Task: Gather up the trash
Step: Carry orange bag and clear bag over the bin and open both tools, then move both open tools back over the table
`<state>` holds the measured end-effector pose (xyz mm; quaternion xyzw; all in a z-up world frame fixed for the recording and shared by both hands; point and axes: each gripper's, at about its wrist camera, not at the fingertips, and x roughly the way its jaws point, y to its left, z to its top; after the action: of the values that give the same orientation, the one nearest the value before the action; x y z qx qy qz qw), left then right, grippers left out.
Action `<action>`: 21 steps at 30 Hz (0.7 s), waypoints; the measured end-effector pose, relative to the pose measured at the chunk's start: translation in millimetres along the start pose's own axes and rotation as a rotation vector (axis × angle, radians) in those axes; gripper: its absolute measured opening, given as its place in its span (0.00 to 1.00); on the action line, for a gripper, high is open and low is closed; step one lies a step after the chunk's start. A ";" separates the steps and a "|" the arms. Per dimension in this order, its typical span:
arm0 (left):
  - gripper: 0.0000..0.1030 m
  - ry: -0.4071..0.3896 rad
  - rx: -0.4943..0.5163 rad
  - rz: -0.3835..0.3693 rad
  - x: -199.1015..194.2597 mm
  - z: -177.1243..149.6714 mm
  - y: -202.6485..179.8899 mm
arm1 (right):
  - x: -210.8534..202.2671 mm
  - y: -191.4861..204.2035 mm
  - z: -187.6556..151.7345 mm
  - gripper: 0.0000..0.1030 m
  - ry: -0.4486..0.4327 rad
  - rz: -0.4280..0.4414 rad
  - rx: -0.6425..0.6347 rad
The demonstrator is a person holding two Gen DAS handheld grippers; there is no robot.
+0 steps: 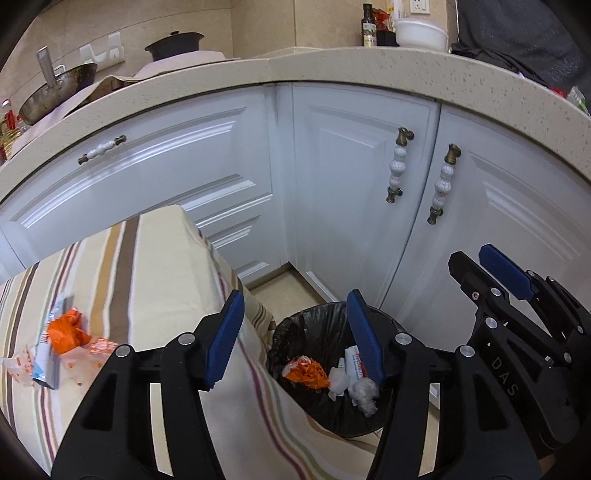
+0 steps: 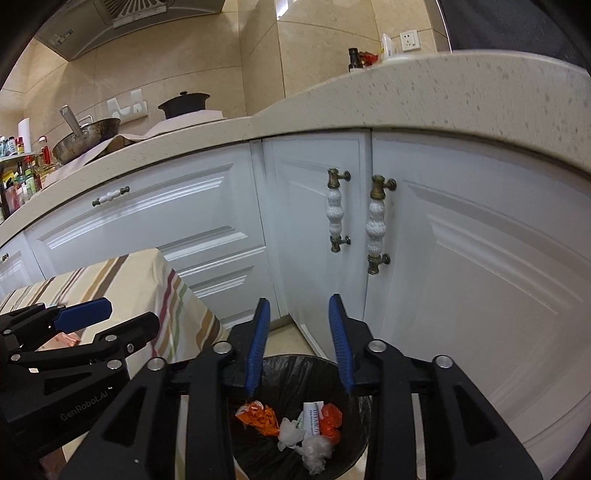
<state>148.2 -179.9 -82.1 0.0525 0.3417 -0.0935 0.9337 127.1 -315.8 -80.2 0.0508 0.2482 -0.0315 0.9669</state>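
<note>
A round bin with a black liner (image 1: 295, 332) (image 2: 288, 369) stands on the floor by the table corner. It holds orange wrappers (image 1: 308, 373) (image 2: 258, 413), crumpled white plastic (image 1: 364, 395) (image 2: 314, 448) and a white packet. My left gripper (image 1: 295, 317) is open and empty, over the table's edge and the bin. My right gripper (image 2: 299, 314) is open and empty, above the bin; it also shows in the left wrist view (image 1: 476, 266). More trash lies on the striped tablecloth (image 1: 155, 266): an orange wrapper (image 1: 66, 330) and clear printed plastic (image 1: 88, 354).
White cabinet doors with ceramic handles (image 1: 397, 166) (image 2: 376, 225) stand close behind the bin. A speckled counter (image 1: 332, 66) above holds a wok (image 1: 55, 92), a black pot (image 1: 173, 46), a white bowl (image 1: 421, 31) and bottles.
</note>
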 end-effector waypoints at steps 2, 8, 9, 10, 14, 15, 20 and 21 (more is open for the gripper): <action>0.55 -0.008 -0.005 0.010 -6.8 -0.5 7.8 | -4.6 7.2 2.7 0.36 -0.008 0.003 -0.007; 0.55 -0.035 -0.042 0.056 -32.8 -5.2 45.0 | -20.7 36.7 8.3 0.36 -0.022 0.032 -0.028; 0.55 -0.039 -0.050 0.067 -37.7 -6.6 53.2 | -23.7 44.2 8.8 0.37 -0.024 0.040 -0.033; 0.55 -0.043 -0.061 0.080 -42.9 -8.6 62.6 | -25.1 50.5 9.2 0.37 -0.024 0.047 -0.037; 0.55 -0.052 -0.095 0.139 -61.1 -17.5 100.0 | -30.6 78.3 9.3 0.38 -0.023 0.088 -0.057; 0.55 -0.053 -0.102 0.151 -64.6 -20.1 108.0 | -30.8 87.9 9.0 0.38 -0.018 0.103 -0.064; 0.56 -0.050 -0.166 0.243 -84.8 -33.7 161.7 | -30.7 129.6 5.6 0.38 0.000 0.174 -0.096; 0.56 -0.050 -0.181 0.262 -89.4 -37.0 173.2 | -30.6 139.6 4.7 0.38 0.004 0.190 -0.107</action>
<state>94.5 7.7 -46.4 0.0100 0.3158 0.0591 0.9469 114.6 -176.6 -49.7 0.0226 0.2455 0.0739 0.9663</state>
